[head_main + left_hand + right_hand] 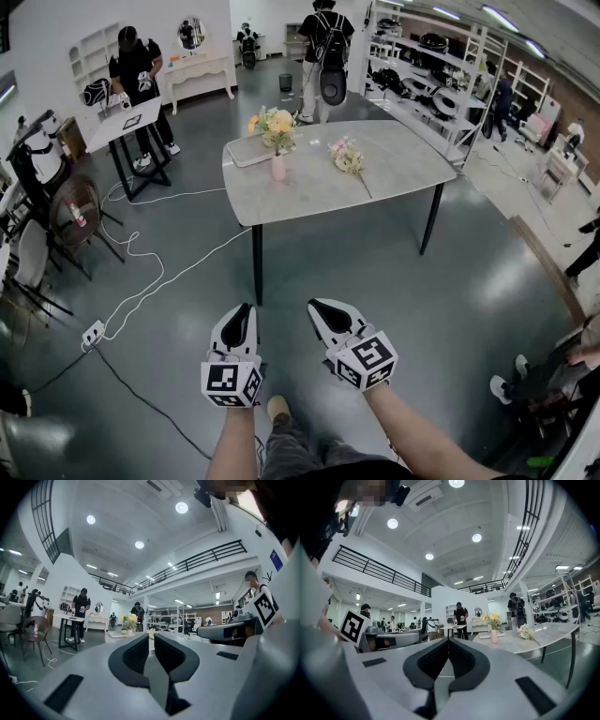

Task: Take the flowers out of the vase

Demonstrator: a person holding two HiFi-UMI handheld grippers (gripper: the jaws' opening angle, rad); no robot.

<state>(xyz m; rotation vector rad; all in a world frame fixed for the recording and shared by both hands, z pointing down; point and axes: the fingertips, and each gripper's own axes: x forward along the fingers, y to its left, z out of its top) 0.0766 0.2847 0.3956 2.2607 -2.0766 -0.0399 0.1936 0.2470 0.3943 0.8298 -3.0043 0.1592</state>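
Note:
A small pink vase (pixel 278 168) with yellow and white flowers (pixel 275 122) stands on the grey table (pixel 394 178), far ahead of me. A second bunch of pale flowers (pixel 349 157) lies flat on the tabletop to the right of the vase. Both grippers hover low over the floor, well short of the table and held level. My left gripper (pixel 244 309) shows a narrow gap between its pads and holds nothing. My right gripper (pixel 321 305) is shut and empty. The vase (pixel 494 636) and the lying bunch (pixel 525 631) also show in the right gripper view.
A flat tray (pixel 247 150) lies on the table behind the vase. White cables (pixel 141 272) and a power strip (pixel 92 333) lie on the floor at left. A person (pixel 139 75) works at a side table, another (pixel 328 47) stands by the shelves (pixel 441 84). Chairs (pixel 75 211) crowd the left.

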